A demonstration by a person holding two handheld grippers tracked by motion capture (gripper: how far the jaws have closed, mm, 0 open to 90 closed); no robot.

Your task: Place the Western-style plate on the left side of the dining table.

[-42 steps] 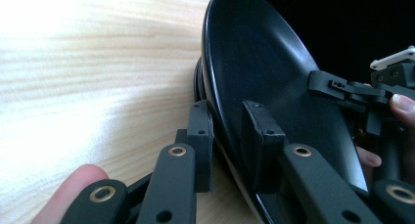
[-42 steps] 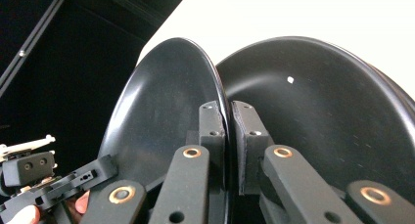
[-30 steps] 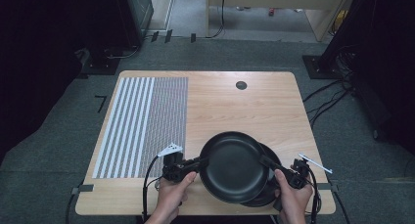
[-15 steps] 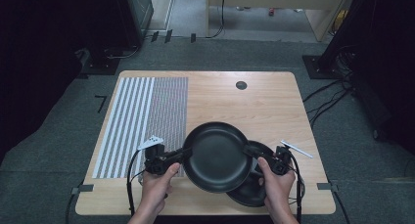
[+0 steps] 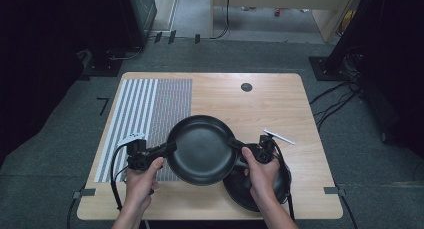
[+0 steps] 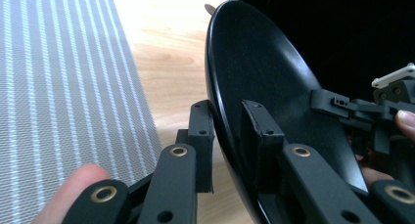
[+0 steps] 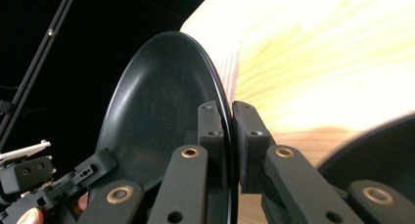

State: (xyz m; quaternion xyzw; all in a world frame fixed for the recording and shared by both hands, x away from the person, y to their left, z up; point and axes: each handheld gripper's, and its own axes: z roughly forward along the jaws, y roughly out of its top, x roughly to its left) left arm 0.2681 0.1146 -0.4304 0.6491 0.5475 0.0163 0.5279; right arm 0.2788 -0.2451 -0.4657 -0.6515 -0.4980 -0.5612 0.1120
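Left hand-held gripper [image 5: 167, 148] clamped on the left rim of a black pan [image 5: 202, 149], right hand-held gripper [image 5: 239, 145] clamped on the right rim. Both forearms entering over the near desk [image 5: 280, 104] edge, hands wrapped round the gripper bodies, jaws pointing inward toward each other.

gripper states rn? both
Left gripper: shut on the upper black plate's rim.
Right gripper: shut on the same plate's opposite rim.
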